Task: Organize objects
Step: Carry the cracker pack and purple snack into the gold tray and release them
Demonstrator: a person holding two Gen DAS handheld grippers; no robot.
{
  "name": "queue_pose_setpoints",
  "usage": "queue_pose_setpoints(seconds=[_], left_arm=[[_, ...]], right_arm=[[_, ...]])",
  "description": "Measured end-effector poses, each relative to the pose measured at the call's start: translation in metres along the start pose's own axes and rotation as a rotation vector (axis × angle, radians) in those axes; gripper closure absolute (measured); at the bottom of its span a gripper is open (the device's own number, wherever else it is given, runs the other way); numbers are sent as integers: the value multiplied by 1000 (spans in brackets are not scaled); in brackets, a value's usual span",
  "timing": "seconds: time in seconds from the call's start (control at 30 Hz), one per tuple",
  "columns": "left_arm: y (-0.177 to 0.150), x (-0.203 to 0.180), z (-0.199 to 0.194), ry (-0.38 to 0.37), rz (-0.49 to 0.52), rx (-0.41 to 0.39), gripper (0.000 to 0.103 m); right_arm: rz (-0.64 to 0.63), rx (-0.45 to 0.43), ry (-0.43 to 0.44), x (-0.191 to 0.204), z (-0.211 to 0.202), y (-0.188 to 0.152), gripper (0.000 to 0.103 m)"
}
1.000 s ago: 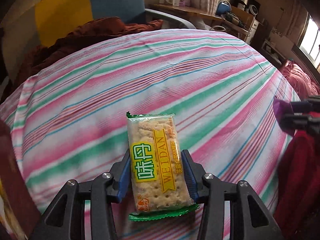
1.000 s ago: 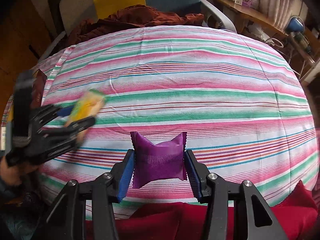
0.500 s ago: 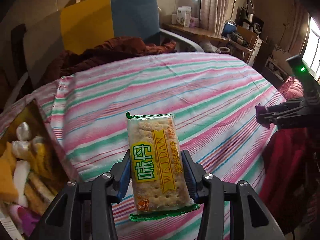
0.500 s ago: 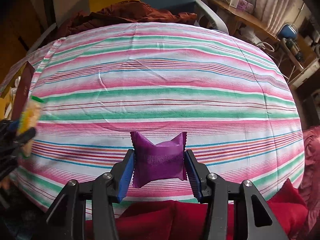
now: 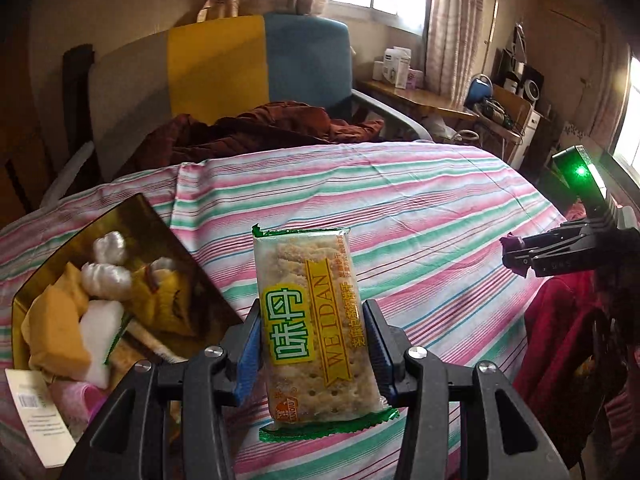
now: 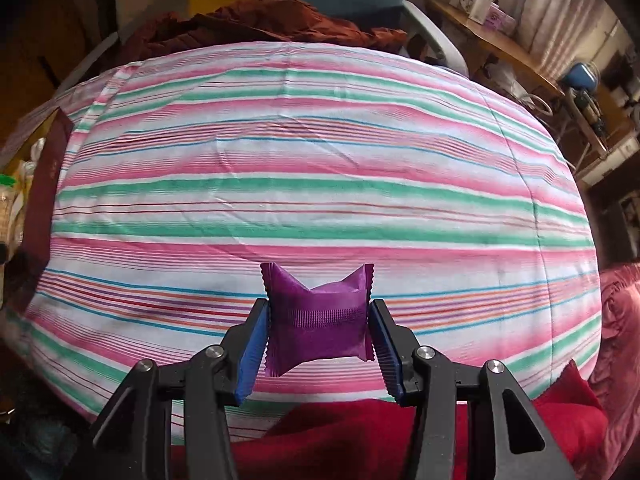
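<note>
In the left wrist view, the left claw [image 5: 312,354] was seen at the lower centre of the frame, clamped on a cracker packet [image 5: 310,326] with green sealed ends and a yellow label, held upright between the 2 blue pads [image 5: 250,354]. Behind it, across the middle of the frame, a striped bedspread [image 5: 420,208] in pink, green and white was spread over a bed. At the lower left of the frame, an open box [image 5: 132,216] with a gold inner wall was shown lying on the bedspread, filled with wrapped snacks [image 5: 92,308] in yellow and white. At the right edge of the same view, the right claw [image 5: 516,254] was seen from the side, with a bit of purple wrapper showing at its tip and a green light [image 5: 578,170] lit above it. In the right wrist view, the right claw [image 6: 318,330] was found at the lower centre of the frame, closed on a purple packet [image 6: 318,318] with crimped ends, pinched at its sides and held clear above the bedspread [image 6: 320,152]. A red cloth [image 6: 360,440] was seen along the bottom of that frame, and the dark red outer wall of the box [image 6: 46,184] at the left edge. A brown blanket [image 5: 260,128] was heaped at the far side of the bed, before a chair [image 5: 240,68] with yellow and blue panels at the upper centre.
</note>
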State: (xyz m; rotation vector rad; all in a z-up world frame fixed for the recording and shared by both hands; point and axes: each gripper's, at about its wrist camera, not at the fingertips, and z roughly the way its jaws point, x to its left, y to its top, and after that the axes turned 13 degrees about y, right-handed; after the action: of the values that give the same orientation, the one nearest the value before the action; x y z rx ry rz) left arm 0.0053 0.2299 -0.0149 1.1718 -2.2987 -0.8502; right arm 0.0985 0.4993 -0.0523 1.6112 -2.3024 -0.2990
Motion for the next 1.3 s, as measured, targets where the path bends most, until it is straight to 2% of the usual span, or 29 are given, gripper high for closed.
queue_pose_setpoints(seconds=[0.23, 0.4, 0.73, 0.9, 1.1, 1.27, 1.3], left_arm=[[-9, 26, -8, 9, -58, -1, 56], [-14, 61, -17, 9, -140, -4, 56], [-22, 189, -50, 60, -455, -43, 56], [-31, 229, -58, 107, -532, -54, 56], [-25, 241, -51, 84, -555, -52, 56], [-10, 228, -32, 36, -538, -36, 56], [-8, 226, -30, 32, -533, -32, 56]], right_arm=[[-68, -51, 89, 56, -5, 16, 53], [-120, -99, 183, 105, -5, 22, 53], [-286, -178, 416, 234, -5, 23, 52], [-358, -175, 475, 280, 7, 23, 52], [-380, -152, 497, 300, 27, 33, 46], [-406, -116, 518, 315, 44, 29, 44], [-410, -122, 505, 317, 46, 25, 38]])
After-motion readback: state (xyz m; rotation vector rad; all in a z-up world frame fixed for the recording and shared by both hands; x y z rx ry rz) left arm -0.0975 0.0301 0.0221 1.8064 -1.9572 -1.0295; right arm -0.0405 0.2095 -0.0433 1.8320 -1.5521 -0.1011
